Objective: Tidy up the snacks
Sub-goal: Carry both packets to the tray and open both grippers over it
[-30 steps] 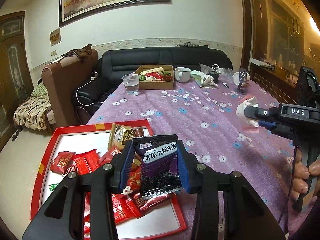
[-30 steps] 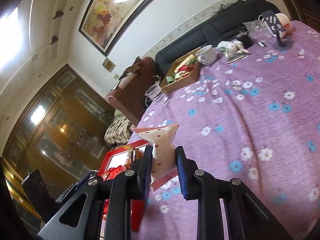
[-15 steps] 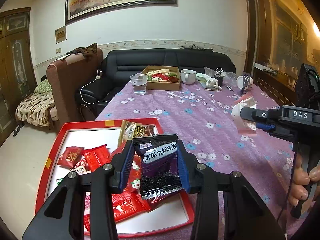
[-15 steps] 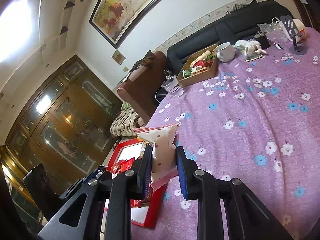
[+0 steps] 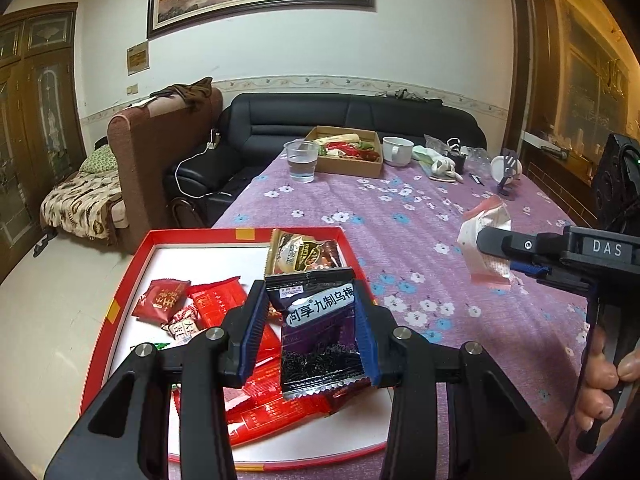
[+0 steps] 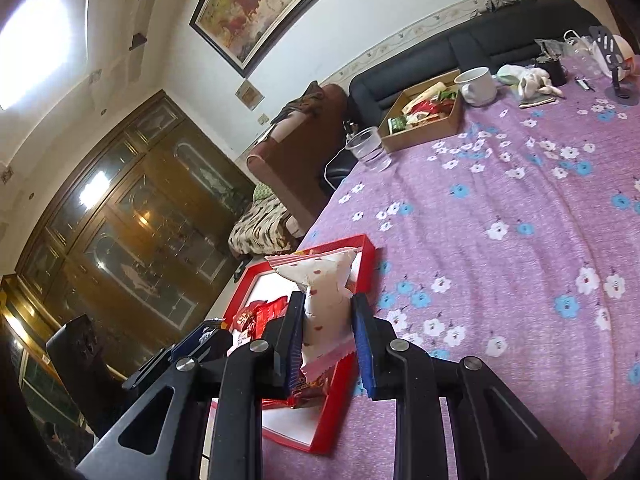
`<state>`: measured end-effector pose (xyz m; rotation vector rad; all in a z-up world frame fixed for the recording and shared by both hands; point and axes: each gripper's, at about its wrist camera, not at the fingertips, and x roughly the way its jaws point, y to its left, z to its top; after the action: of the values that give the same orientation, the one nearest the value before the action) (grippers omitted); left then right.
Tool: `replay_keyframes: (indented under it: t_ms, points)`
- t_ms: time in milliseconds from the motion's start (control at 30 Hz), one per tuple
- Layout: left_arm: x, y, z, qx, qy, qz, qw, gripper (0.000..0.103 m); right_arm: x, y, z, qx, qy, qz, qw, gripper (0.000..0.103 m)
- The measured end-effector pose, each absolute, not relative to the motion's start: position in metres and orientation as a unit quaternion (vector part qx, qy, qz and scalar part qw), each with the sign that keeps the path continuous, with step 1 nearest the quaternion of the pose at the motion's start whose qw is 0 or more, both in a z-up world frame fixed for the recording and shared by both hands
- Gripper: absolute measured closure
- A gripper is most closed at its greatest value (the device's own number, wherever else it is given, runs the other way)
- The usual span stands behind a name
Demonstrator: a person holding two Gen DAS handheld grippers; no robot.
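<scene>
Red tray [image 5: 120, 292] nearer now; both tools gripping snack pkts over purple floral tablecloth [image 5: 420, 216].

The table [image 5: 420, 240], under a purple flowered cloth, carries a red tray [image 5: 120, 296] near left, and far off a cardboard box [image 5: 348, 166], cup [image 5: 302, 160] and mug [image 5: 397, 151].

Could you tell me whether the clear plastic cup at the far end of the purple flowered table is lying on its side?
No, the clear plastic cup stands upright beside the brown cardboard box, with water in it.
</scene>
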<state>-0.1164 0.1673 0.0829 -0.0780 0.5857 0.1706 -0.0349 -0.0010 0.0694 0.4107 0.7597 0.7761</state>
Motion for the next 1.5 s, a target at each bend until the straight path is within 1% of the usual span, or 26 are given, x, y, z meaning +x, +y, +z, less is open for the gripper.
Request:
replay_keyframes:
  t_ms: [400, 800, 1200, 1500]
  points:
    - [-0.111, 0.185, 0.070, -0.044, 0.301, 0.116, 0.945, 0.064, -0.034, 0.058, 0.058, 0.166, 0.385, 0.405, 0.812, 0.079]
    - [-0.117, 0.231, 0.058, -0.067, 0.309, 0.179, 0.932, 0.064, -0.037, 0.129, 0.044, 0.130, 0.407, 0.444, 0.788, 0.079]
    - [-0.117, 0.251, 0.051, -0.068, 0.311, 0.200, 0.927, 0.064, -0.035, 0.150, 0.027, 0.118, 0.427, 0.448, 0.777, 0.079]
    - [-0.116, 0.254, 0.050, -0.070, 0.314, 0.199, 0.926, 0.064, -0.035, 0.154, 0.026, 0.114, 0.429, 0.448, 0.776, 0.078]
